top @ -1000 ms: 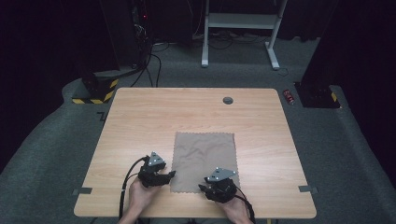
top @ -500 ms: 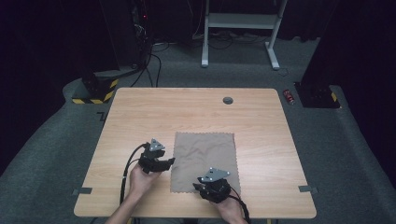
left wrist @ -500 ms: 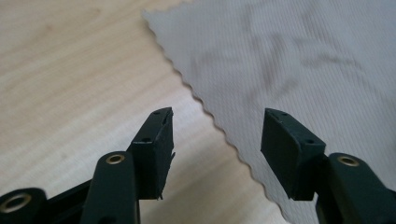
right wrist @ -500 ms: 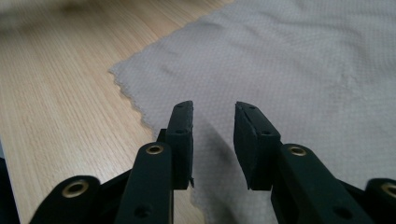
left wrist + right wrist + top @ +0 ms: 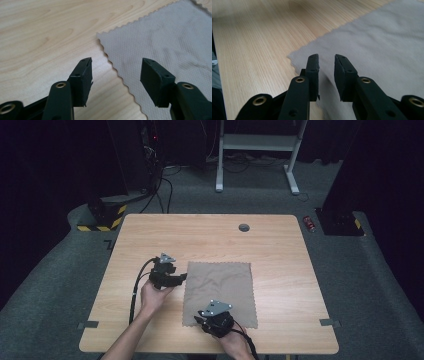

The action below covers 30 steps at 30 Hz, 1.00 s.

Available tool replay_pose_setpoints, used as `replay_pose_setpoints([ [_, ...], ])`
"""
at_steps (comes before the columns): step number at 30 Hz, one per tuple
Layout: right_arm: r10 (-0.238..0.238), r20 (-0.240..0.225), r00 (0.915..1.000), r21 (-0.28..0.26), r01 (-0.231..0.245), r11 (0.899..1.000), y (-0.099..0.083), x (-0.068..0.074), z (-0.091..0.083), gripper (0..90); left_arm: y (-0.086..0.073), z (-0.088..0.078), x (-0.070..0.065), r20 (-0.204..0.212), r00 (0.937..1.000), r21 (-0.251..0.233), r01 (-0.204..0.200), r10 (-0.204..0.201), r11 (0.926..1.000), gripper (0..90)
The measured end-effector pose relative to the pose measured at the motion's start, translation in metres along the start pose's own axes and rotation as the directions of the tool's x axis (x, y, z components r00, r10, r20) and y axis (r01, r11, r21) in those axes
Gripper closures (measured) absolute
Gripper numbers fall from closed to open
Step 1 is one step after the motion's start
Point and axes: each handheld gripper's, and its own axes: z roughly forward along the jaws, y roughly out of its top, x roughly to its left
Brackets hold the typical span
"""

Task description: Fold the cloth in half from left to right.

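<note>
The cloth (image 5: 220, 292), a grey-brown square with pinked edges, lay flat on the near half of the desk (image 5: 280, 245), slightly rumpled at its middle. Nearest to us, the right tool (image 5: 199, 319) sat low at the cloth's near edge by its near left corner, held from below by the right hand (image 5: 232, 342). In the right gripper view its two black jaws stood a narrow gap apart and had just been closing; the cloth (image 5: 374, 45) lay under and ahead of them, its corner just beyond their tips, and we could see nothing gripped between the pads. A little farther along, the left tool (image 5: 184, 277) hovered at the cloth's left edge near the far left corner, carried by the left hand (image 5: 152, 295). In the left gripper view its jaws stood well apart with nothing between them, one over bare wood and the other over the cloth (image 5: 170, 42), the scalloped edge running between the two. Beyond the cloth the desk was bare wood up to a small round grommet (image 5: 244, 227) near its far edge. Past the desk, on the grey floor, we saw a white frame (image 5: 257, 150) and a yellow-and-black striped block (image 5: 105, 215).
</note>
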Motion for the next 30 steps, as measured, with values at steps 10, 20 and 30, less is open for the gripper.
replay_pose_setpoints([
  [10,-0.017,-0.033,0.9993,0.003,0.017,1.000,0.009,0.013,0.012,73.4,0.004,0.023,0.019,0.014,0.9941,-0.007,0.107,-0.107,0.9942,45.5],
  [20,-0.027,-0.025,0.9993,0.013,0.027,1.000,0.011,0.019,0.018,71.3,0.034,0.043,0.020,-0.011,0.9954,-0.009,0.095,-0.095,0.9955,45.7],
  [30,-0.031,-0.040,0.9987,0.017,0.032,0.999,0.012,0.024,0.021,68.6,0.034,0.071,0.026,-0.062,0.9917,0.062,0.117,-0.113,0.9912,45.9],
])
